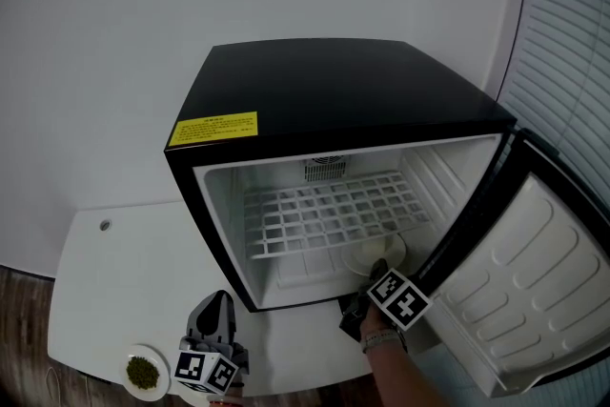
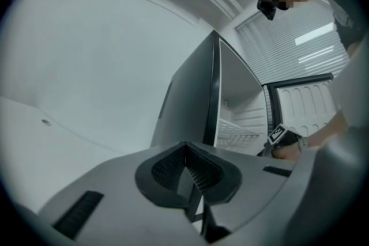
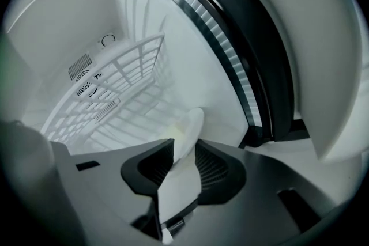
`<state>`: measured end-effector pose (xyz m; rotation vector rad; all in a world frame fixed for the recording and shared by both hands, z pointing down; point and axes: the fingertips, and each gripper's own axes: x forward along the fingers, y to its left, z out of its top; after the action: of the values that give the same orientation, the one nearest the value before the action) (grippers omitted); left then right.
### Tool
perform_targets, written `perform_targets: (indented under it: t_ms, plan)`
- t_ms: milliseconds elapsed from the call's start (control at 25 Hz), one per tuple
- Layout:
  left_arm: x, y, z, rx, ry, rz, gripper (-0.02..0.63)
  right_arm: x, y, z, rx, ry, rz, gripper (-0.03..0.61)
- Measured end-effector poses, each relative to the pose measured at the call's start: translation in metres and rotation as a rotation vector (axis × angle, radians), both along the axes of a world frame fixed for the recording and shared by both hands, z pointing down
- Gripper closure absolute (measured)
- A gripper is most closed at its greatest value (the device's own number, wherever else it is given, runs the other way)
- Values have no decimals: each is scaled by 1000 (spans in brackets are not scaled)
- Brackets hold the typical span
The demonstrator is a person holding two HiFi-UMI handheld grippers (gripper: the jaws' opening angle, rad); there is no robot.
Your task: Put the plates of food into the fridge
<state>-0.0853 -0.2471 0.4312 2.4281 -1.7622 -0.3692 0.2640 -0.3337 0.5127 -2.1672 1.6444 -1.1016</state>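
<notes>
A black mini fridge (image 1: 334,91) stands open on the white table (image 1: 114,272). A white plate (image 1: 367,254) lies on the fridge floor at the right, under the wire shelf (image 1: 329,210). My right gripper (image 1: 377,268) reaches in at the plate's near rim. In the right gripper view the plate's rim (image 3: 189,129) runs between the jaws of my right gripper (image 3: 181,150), which stand apart around it. A second small plate with green food (image 1: 145,371) sits at the table's front left. My left gripper (image 1: 217,305) hovers just right of it, shut and empty, its pads (image 2: 173,167) closed together.
The fridge door (image 1: 534,291) swings wide open to the right, its inner shelf mouldings facing me. The door's dark seal (image 3: 253,66) passes close on the right of my right gripper. A window blind (image 1: 572,24) hangs at the far right. The table's front edge is near both grippers.
</notes>
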Motion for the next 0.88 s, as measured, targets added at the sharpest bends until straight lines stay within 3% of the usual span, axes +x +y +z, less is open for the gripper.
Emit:
perform_targets:
  t_ms: [240,480,720,880]
  plan:
    - [2,2,1,-1,4,8,606,-4,0,4,-18,58,-44,395]
    - [0,2,-1,9,11,6,606,-6,2,10,-76,172,-120,344]
    - [1,2,1,7,18,8,606,-14,-4,15,-118,261,-240,325]
    - [1,2,2,4,23,10,606,-10,-5,14,-133,253,-236,324]
